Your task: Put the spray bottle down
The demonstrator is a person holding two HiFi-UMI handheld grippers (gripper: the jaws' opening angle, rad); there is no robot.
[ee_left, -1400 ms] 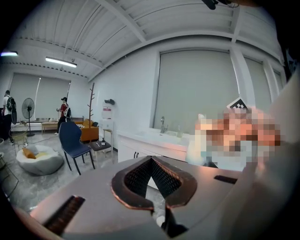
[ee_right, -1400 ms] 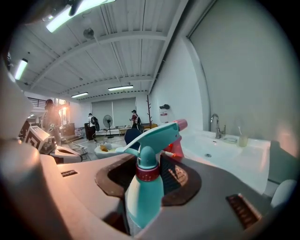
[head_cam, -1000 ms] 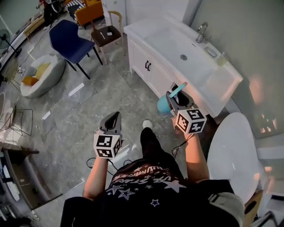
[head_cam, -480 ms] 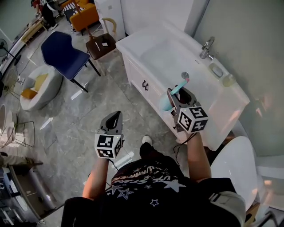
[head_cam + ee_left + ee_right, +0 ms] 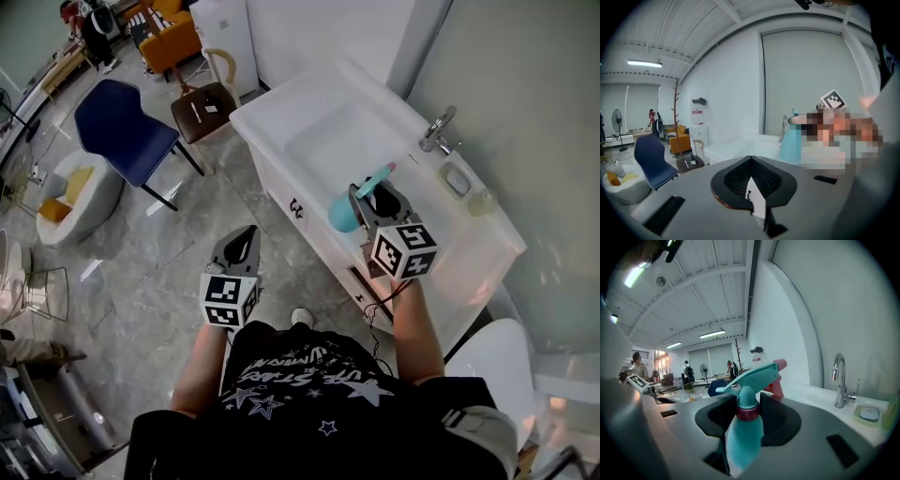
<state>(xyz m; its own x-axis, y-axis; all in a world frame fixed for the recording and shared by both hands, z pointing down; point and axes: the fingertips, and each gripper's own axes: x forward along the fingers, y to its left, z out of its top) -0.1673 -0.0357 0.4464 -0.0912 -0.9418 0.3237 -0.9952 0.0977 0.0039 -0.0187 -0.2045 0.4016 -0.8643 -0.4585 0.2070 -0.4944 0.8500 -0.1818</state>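
Observation:
My right gripper (image 5: 377, 199) is shut on a teal spray bottle (image 5: 342, 214) with a teal trigger and a pink nozzle. It holds the bottle in the air above the near side of the white vanity sink (image 5: 309, 98). In the right gripper view the bottle (image 5: 743, 432) stands upright between the jaws, its nozzle toward the chrome faucet (image 5: 839, 380). My left gripper (image 5: 246, 239) hangs in front of the vanity over the floor, its tips together and holding nothing. The left gripper view shows the bottle (image 5: 790, 143) at the right.
The faucet (image 5: 436, 131), a soap dish (image 5: 457, 178) and a small pale bottle (image 5: 483, 202) sit along the counter's back edge. A toilet (image 5: 492, 366) stands at the right. A blue chair (image 5: 122, 127), a brown chair (image 5: 206, 98) and a white pouf (image 5: 66, 183) stand on the marble floor at the left.
Both grippers have come closer to the vanity. The bottle, held in front of the cabinet before, is now over the counter by the basin. The right gripper's hold is unchanged.

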